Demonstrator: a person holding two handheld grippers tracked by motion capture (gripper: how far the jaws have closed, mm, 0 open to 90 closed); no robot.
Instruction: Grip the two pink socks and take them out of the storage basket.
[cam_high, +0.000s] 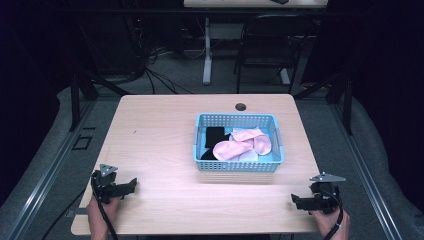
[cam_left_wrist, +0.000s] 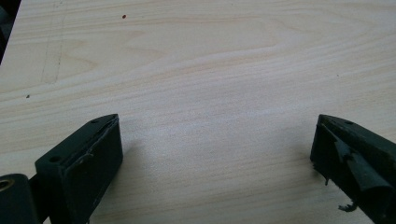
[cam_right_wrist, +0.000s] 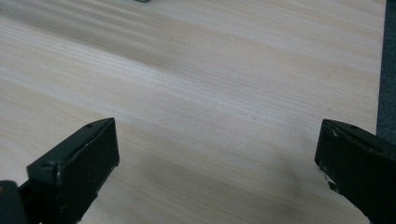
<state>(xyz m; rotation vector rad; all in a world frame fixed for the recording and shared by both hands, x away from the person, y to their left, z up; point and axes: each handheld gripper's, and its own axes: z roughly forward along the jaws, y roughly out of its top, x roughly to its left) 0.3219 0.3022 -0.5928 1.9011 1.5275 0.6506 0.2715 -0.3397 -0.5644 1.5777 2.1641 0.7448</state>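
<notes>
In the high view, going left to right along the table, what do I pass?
left gripper → blue basket holding pink and black clothes → right gripper, all on the wooden table.

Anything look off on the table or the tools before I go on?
One thing: the left tool has frayed, torn padding on one jaw's inner face. Otherwise the basket sits square on the table, the clothes all inside it.
</notes>
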